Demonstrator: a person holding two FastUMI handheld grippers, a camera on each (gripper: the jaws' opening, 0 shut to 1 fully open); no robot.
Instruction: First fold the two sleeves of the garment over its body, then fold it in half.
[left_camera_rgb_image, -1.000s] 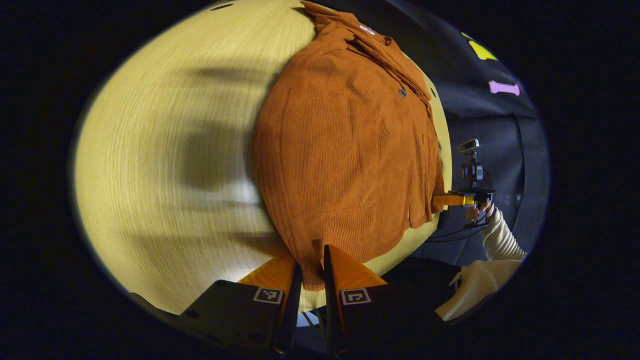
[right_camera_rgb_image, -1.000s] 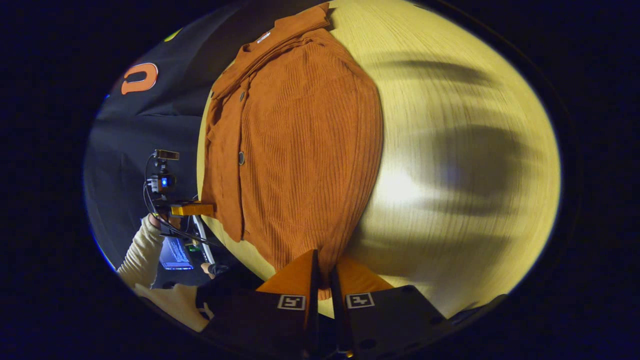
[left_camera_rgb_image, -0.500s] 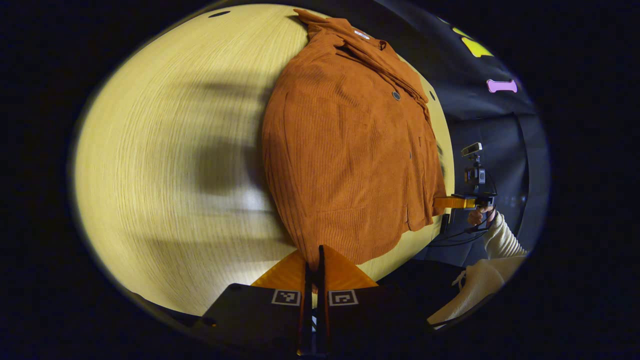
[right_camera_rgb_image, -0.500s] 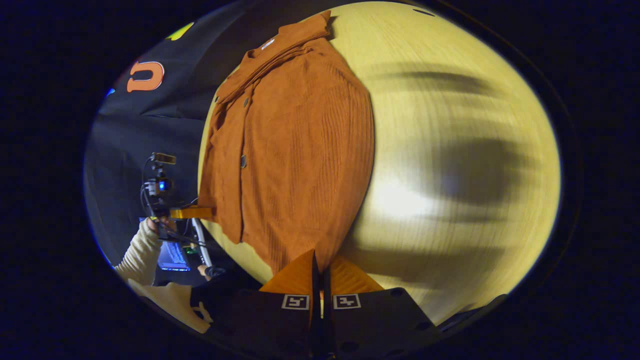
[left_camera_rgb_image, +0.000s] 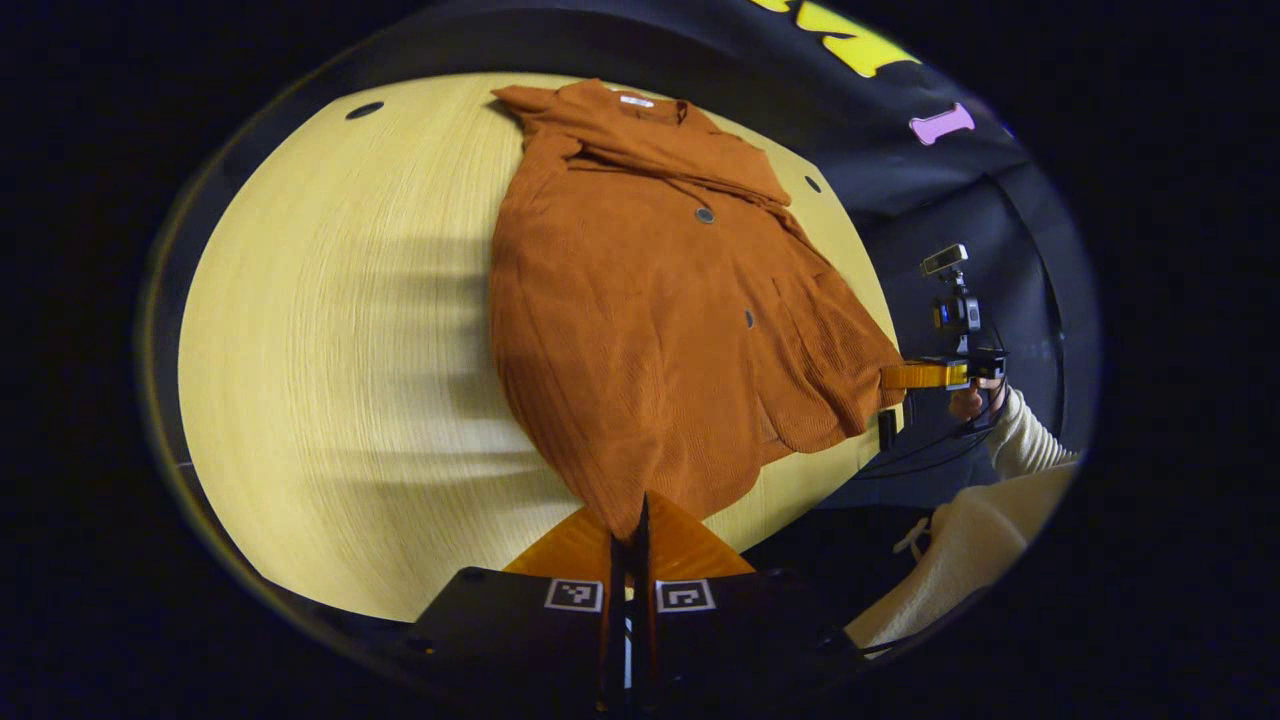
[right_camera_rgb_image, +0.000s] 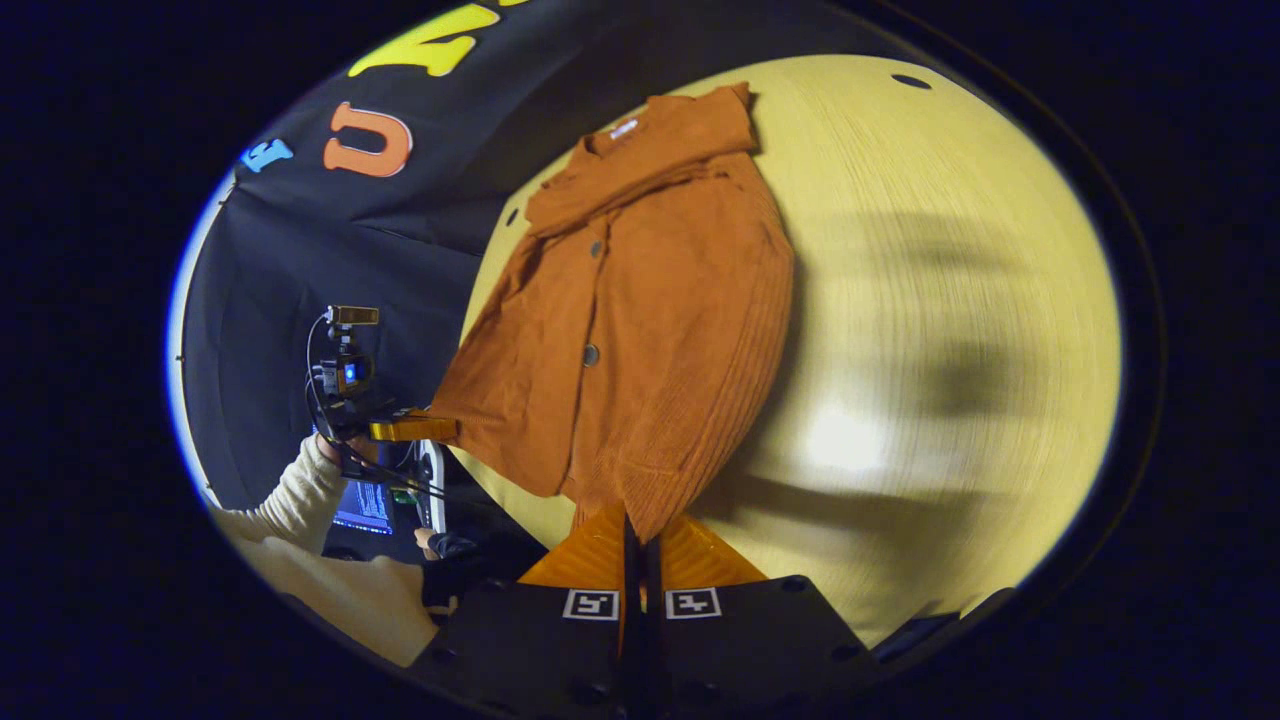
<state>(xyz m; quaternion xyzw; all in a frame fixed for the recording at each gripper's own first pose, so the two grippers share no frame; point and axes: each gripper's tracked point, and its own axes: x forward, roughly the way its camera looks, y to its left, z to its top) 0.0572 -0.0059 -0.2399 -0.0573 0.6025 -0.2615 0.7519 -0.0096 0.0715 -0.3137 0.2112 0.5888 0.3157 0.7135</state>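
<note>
The garment (left_camera_rgb_image: 660, 330), a rust-orange ribbed button-front top, lies spread on the pale wooden table (left_camera_rgb_image: 330, 380) with its collar at the far edge and its hem toward the near edge. Both sleeves are already folded in over the body, so the shape is a narrow long panel.

In the left gripper view, the left gripper (left_camera_rgb_image: 630, 520) has its two fingers pressed together on a bottom corner of the hem, with the cloth pinched between them and pulled up off the table. Farther right in that view, the right gripper (left_camera_rgb_image: 912, 376) holds the other bottom corner, and a hand (left_camera_rgb_image: 968, 400) in a cream sleeve (left_camera_rgb_image: 1030, 450) grips its handle.

In the right gripper view, the right gripper (right_camera_rgb_image: 640, 525) is closed tight on its hem corner too, the fabric rising to a point between the fingers. The left gripper (right_camera_rgb_image: 412, 430) shows at the left there, clamped on the opposite corner, which is lifted and stretched out past the table edge. The garment (right_camera_rgb_image: 640, 300) slopes up from the table toward both held corners, while its collar end rests flat on the table (right_camera_rgb_image: 930, 330).
</note>
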